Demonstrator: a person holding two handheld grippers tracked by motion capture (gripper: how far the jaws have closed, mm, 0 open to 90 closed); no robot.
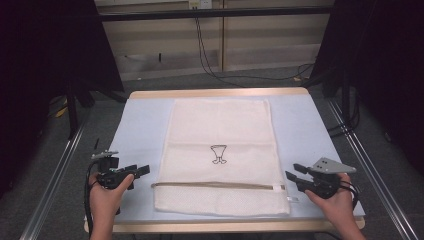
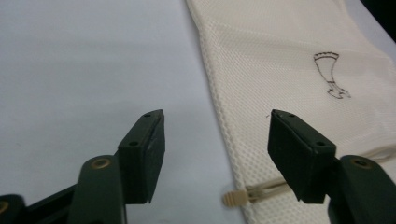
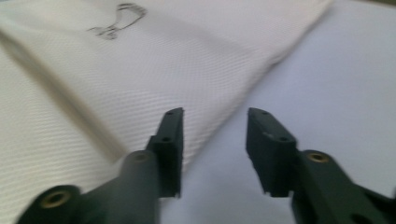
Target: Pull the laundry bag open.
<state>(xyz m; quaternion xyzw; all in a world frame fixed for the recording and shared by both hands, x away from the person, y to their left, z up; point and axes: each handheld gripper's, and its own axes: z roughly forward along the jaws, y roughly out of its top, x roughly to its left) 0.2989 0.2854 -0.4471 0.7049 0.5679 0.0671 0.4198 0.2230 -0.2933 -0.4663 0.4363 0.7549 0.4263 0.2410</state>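
A cream mesh bag (image 1: 220, 150) with a small black printed emblem (image 1: 218, 153) lies flat in the middle of the table, its zipper (image 1: 215, 185) running across near the front end. My left gripper (image 1: 145, 170) hovers just off the bag's front left edge, jaws apart and nothing between them; in the left gripper view (image 2: 215, 135) the bag's edge (image 2: 224, 126) and the zipper end tab (image 2: 233, 198) lie beneath the gap. My right gripper (image 1: 294, 172) stands open at the bag's front right edge, and the right gripper view (image 3: 214, 140) shows that edge (image 3: 224, 121) under its empty jaws.
The bag rests on a pale blue mat (image 1: 140, 125) covering a wooden table (image 1: 220, 93). Metal rails (image 1: 55, 175) run along both sides on the floor. Cables (image 1: 210, 60) hang at the back wall, and dark curtains stand left and right.
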